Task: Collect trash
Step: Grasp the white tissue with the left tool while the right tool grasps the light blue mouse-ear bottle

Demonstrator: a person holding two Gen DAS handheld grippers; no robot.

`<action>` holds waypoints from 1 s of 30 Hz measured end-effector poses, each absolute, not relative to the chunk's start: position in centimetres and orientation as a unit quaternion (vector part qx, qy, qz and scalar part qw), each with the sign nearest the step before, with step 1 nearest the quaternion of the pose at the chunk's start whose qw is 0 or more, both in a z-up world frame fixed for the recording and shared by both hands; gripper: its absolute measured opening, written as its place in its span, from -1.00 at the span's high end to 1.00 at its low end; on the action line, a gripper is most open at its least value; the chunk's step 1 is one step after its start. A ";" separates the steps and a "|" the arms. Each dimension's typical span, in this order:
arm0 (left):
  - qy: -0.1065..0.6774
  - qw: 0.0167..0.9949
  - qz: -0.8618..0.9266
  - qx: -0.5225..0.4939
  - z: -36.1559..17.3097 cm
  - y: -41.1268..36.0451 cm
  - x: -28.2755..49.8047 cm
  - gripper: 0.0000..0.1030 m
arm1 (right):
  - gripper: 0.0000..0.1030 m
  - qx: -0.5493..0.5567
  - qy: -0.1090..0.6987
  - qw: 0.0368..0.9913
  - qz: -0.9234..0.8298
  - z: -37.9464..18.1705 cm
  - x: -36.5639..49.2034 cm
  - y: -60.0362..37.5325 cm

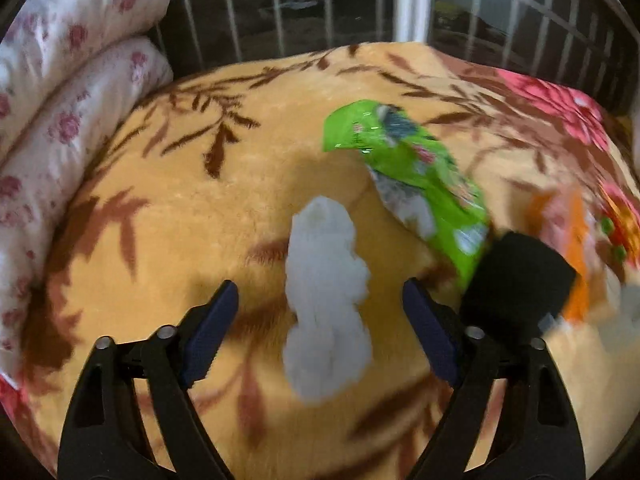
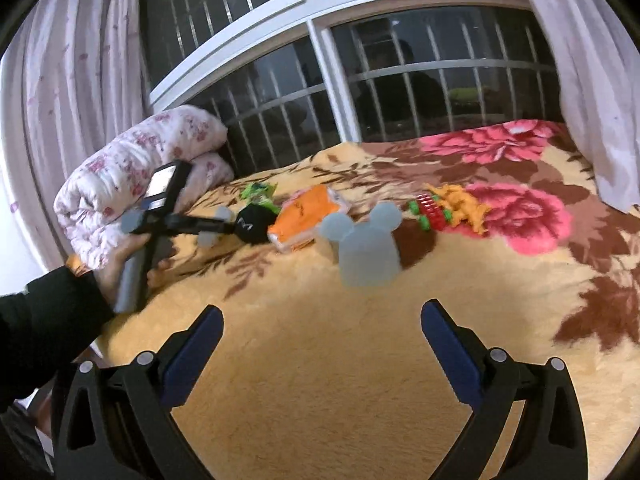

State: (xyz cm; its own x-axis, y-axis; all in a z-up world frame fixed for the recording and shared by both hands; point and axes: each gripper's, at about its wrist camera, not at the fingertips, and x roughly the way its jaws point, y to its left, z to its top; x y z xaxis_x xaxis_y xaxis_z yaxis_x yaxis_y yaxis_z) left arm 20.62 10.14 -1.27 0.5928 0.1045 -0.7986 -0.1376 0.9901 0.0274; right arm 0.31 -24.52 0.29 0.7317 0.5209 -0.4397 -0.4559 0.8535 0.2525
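A folded floral quilt (image 1: 60, 120) lies at the left. The left gripper (image 1: 320, 312) stands spread, pinching nothing, over a crumpled white tissue (image 1: 326, 300) on the blanket (image 1: 180, 208); a green wrapper (image 1: 420, 176) lies just right. The right gripper (image 2: 322, 332) gapes wide, empty.

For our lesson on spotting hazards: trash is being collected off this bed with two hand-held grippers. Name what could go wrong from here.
1. The white tissue lies loose between the open left gripper pads; soft and light, it may tear or slip out.
2. The green wrapper and black object lie close together, so a grab could catch both.
3. The plush blanket could get pinched along with the trash.
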 end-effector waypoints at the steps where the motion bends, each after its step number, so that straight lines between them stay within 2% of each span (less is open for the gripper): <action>1: 0.455 0.887 0.066 -0.028 -1.8 10.3 21.1 -0.08 | -0.89 0.060 0.257 0.927 0.266 0.2 0.3 -24.3; 2: 0.452 0.889 0.068 -0.031 -1.9 10.4 21.1 0.02 | -0.89 0.057 0.259 0.927 0.265 0.1 0.3 -24.3; 3: 0.445 0.893 0.070 -0.029 -1.8 10.3 21.0 0.35 | -0.89 0.056 0.261 0.927 0.264 0.0 0.3 -24.2; 8: 0.437 0.895 0.075 -0.040 -0.7 9.7 18.5 0.39 | -0.89 0.064 0.262 0.929 0.252 -0.2 0.6 -24.1; 11: 0.432 0.898 0.040 -0.077 0.4 8.5 14.0 0.39 | -0.89 0.061 0.265 0.932 0.238 -0.3 1.0 -24.1; 14: 0.419 0.905 0.003 -0.071 1.0 5.9 9.1 0.39 | -0.89 0.053 0.274 0.934 0.225 0.0 2.3 -23.9; 18: 0.399 0.916 -0.023 -0.044 0.5 2.4 5.2 0.39 | -0.89 0.030 0.315 0.921 0.226 0.7 6.8 -22.8; 24: 0.406 0.912 -0.038 -0.037 -1.7 0.9 5.4 0.39 | -0.89 -0.017 0.394 0.897 0.201 -0.4 13.6 -20.0; 27: 0.396 0.917 -0.034 -0.021 -1.6 0.4 5.2 0.39 | -0.70 -0.043 0.435 0.884 0.167 -2.0 16.5 -18.3; 29: 0.394 0.918 -0.032 -0.015 -1.7 0.0 5.0 0.39 | -0.22 -0.044 0.460 0.875 0.145 -3.2 17.9 -17.8; 30: 0.393 0.919 -0.031 -0.012 -1.8 -0.1 5.0 0.39 | -0.23 -0.040 0.471 0.871 0.136 -3.8 18.5 -17.7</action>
State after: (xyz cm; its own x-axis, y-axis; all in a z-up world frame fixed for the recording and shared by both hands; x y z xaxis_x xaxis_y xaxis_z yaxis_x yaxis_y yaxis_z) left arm 5.00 -0.10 -1.75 0.6896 -0.0669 -0.7211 0.0480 0.9978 -0.0467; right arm 18.54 -17.73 -3.75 0.5199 0.1994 -0.8306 -0.2753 0.9596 0.0582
